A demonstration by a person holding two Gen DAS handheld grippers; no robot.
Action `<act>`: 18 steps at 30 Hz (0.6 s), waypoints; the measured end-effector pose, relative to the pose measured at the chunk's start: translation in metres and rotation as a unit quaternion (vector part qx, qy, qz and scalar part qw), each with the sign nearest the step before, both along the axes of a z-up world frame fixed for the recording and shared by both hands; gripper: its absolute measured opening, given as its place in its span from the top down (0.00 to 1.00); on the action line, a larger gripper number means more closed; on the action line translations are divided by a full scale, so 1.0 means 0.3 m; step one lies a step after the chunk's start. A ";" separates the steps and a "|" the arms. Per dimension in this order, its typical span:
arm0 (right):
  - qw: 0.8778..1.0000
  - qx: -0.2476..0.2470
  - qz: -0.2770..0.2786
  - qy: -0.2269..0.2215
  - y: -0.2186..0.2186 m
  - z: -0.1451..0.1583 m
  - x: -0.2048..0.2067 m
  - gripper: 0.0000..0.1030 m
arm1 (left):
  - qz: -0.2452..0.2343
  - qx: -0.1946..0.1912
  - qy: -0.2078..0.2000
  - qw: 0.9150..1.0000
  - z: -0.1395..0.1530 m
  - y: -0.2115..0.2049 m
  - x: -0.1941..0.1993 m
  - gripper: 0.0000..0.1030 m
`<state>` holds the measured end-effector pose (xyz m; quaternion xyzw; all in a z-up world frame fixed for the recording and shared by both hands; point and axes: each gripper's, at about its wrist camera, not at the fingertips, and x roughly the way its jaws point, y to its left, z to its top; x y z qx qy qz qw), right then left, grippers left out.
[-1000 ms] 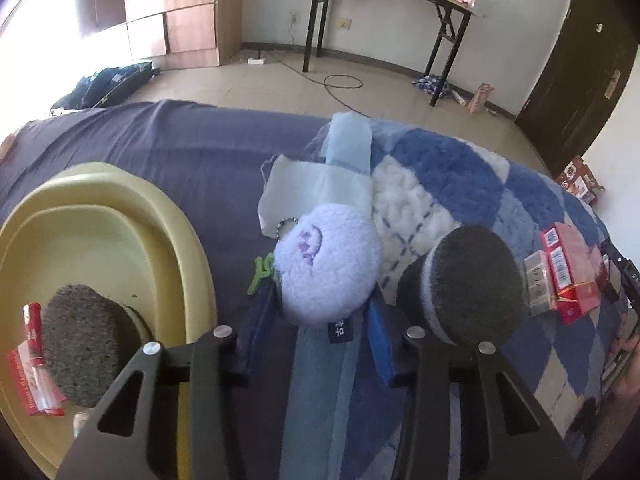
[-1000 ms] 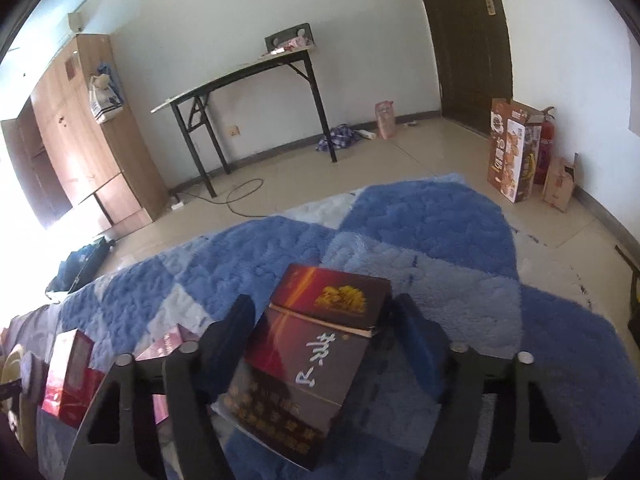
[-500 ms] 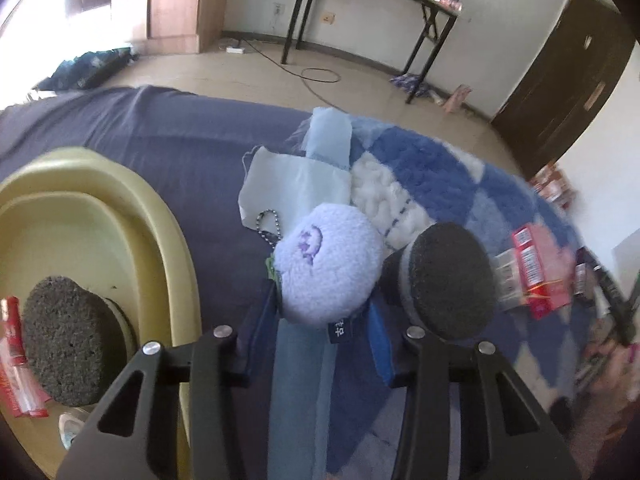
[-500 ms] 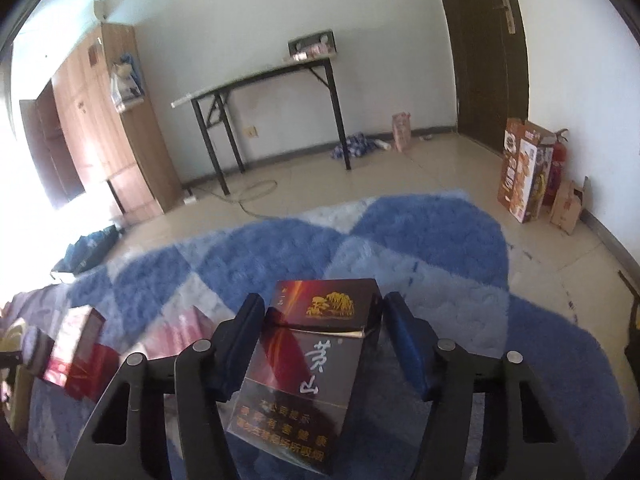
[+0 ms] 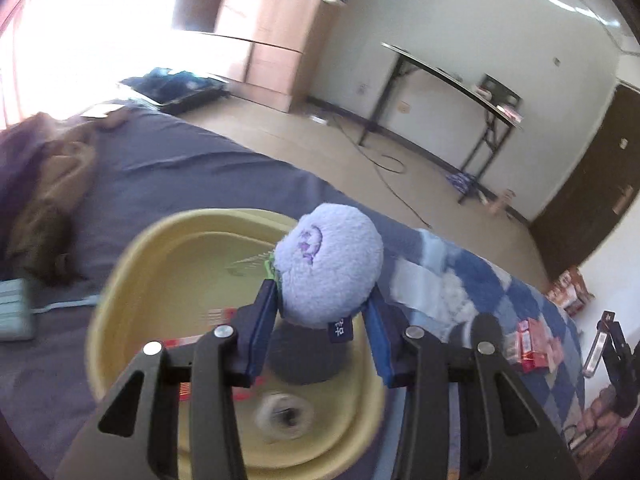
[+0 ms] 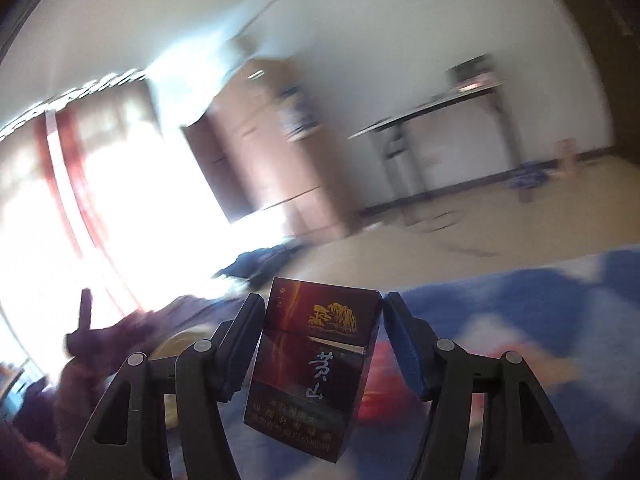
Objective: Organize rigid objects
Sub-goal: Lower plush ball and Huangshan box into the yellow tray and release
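- While my left gripper (image 5: 323, 300) pinches the lavender plush ball (image 5: 328, 266) between its blue pads (image 5: 262, 320), the ball sits at the very tips of the fingers, bulging above them, with its small dark label hanging down between the pads
- Held this way, the plush ball hangs above the yellow basin (image 5: 120, 300), over the side of the basin nearest the blue checkered blanket (image 5: 480, 280)
- Down inside the basin, straight under the ball, I see a dark grey round sponge (image 5: 304, 364); red packets (image 5: 192, 344) lie on the basin floor beside it, and a blurred pale round thing (image 5: 280, 416) lies in the basin closer to me
- Beyond the basin, on the blanket, a few red boxes (image 5: 536, 350) lie well apart from the ball
- As for my right gripper (image 6: 322, 332), it is clamped on the dark red cigarette pack (image 6: 316, 364), both blue pads pressed against the pack's narrow sides near its lid
- That pack stands tilted between my fingers, gold tree emblem uppermost, its lower end reaching back toward me past the pads
- Seen from the right wrist, the pack is lifted above the blanket, and a yellowish edge, too blurred for me to name, shows just left of the fingers
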<state>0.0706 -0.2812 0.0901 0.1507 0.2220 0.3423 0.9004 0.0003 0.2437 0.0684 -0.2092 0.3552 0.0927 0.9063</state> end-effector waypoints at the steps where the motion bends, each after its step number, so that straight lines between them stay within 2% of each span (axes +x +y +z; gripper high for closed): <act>1: 0.999 -0.005 0.038 0.004 0.109 0.011 -0.004 0.41 | 0.001 -0.005 0.000 1.000 -0.001 0.019 -0.014 0.57; 3: 0.996 -0.013 0.093 0.011 0.271 0.023 -0.006 0.41 | -0.001 -0.023 0.005 1.000 -0.023 0.058 -0.027 0.57; 4: 0.990 -0.019 0.141 0.020 0.405 0.025 -0.001 0.41 | 0.001 -0.025 0.013 1.000 -0.038 0.072 -0.026 0.57; 6: 0.981 -0.037 0.188 0.027 0.580 0.024 0.001 0.41 | 0.015 -0.032 0.036 0.999 -0.084 0.107 -0.014 0.57; 9: 0.962 -0.097 0.251 0.032 0.909 -0.007 0.017 0.41 | 0.045 -0.056 0.049 0.996 -0.138 0.181 -0.025 0.57; 13: 0.944 -0.161 0.284 0.057 1.213 -0.073 0.099 0.41 | 0.083 -0.087 0.086 0.989 -0.228 0.260 -0.033 0.57; 16: 0.932 -0.205 0.289 0.078 1.353 -0.134 0.135 0.41 | 0.082 -0.120 0.097 0.985 -0.294 0.287 -0.019 0.57; 18: 0.924 -0.224 0.294 0.096 1.421 -0.178 0.146 0.41 | 0.093 -0.121 0.106 0.983 -0.312 0.296 -0.010 0.57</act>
